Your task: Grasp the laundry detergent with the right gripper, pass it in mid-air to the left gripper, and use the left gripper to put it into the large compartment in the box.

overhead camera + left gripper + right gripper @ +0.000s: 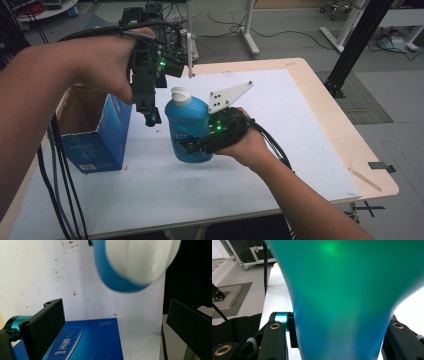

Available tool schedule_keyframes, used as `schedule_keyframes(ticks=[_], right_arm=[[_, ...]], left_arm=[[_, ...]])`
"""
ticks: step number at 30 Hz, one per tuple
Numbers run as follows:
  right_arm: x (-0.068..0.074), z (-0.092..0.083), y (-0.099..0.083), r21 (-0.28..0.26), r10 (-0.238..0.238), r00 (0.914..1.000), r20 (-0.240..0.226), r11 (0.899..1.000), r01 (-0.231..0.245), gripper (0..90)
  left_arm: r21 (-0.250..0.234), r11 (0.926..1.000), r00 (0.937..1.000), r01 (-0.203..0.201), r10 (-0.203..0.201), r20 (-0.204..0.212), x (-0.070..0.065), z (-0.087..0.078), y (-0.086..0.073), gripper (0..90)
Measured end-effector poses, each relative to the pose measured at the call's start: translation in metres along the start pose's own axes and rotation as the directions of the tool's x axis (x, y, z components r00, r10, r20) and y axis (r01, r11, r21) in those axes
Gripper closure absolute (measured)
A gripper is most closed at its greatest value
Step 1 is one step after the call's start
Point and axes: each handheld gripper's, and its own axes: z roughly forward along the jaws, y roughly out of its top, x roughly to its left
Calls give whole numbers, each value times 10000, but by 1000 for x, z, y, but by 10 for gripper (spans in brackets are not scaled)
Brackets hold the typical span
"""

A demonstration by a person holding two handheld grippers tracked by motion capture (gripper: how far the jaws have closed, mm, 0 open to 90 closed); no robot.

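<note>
My right gripper (192, 146) is shut on a blue bottle (187, 125) with a white cap (180, 95), holding it upright just over the white table sheet (300, 125). In the right gripper view the bottle's body (344, 302) sits tight between both jaws. My left gripper (150, 117) hangs pointing down, just left of the bottle's neck, held from above by the left hand. In the left gripper view its jaws (115, 305) stand wide apart and open, with the blurred cap (140, 260) ahead of them and nothing between them.
A blue carton (100, 140) with its top open stands at the table's left, directly beneath the left gripper (95, 340). Black cables trail off the left edge. The light wooden table rim (345, 135) runs along the right side.
</note>
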Motion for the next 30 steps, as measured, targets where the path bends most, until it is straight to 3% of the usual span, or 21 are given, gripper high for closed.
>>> schedule_keyframes(ticks=[16, 30], right_arm=[[0, 28, 22, -196, -213, 9983, -550, 9996, 203, 458], [0, 28, 26, -238, -243, 9981, -567, 9995, 230, 459]], left_arm=[[193, 9995, 9996, -265, 263, 61, -9, 9, 12, 17], [397, 9992, 10000, -67, 67, -10, -13, 13, 17, 17]])
